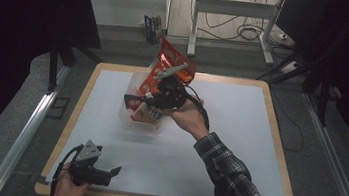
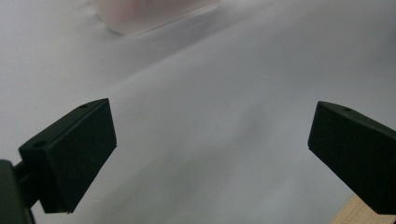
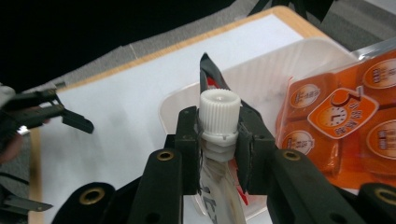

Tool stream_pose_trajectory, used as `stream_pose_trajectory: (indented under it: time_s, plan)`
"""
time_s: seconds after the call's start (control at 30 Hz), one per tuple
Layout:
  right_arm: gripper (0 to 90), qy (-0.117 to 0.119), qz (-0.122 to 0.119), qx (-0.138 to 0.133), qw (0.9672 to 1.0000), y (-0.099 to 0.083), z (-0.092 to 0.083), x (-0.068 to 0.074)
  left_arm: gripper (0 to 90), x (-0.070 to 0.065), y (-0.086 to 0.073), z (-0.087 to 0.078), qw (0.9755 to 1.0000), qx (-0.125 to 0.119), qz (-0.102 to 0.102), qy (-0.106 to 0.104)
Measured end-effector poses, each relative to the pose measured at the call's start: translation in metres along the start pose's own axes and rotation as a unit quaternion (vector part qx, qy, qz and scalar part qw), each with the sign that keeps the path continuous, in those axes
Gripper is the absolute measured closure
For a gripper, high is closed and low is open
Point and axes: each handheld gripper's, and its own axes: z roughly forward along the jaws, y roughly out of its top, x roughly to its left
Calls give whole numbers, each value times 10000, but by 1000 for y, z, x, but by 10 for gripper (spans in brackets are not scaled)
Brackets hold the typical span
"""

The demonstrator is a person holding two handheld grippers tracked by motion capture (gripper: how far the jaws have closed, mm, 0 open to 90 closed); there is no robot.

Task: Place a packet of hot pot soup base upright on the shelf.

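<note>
The left gripper has its 2 black jaws set wide apart with nothing between them — just the white table cover below. At the top edge sits a blurred translucent tray; a sliver of wooden table edge shows bottom right.

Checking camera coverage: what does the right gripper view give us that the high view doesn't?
Right gripper view alone: the white ribbed cap of a spouted pouch clamped between the right gripper fingers, and the clock print on the orange packet.
High view alone: the plaid sleeve and the floor beyond the table.
Both: the clear tray, the white sheet and the left gripper.
</note>
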Motion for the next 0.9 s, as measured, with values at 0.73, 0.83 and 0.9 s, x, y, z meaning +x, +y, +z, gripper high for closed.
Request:
stream_pose_trajectory:
  time_s: [0.73, 0.83, 0.9]
  plan:
    - [689, 66, -283, -20, 9996, 4, 40, 12, 11, -1, 0, 0, 10000, 16, 7, -10]
    - [666, 28, -284, -49, 9996, 4, 38, 11, 11, -1, 0, 1, 10000, 23, 21, -11]
    - [653, 19, -293, -82, 9995, 4, 38, 10, 11, -2, 0, 1, 10000, 29, 27, -7]
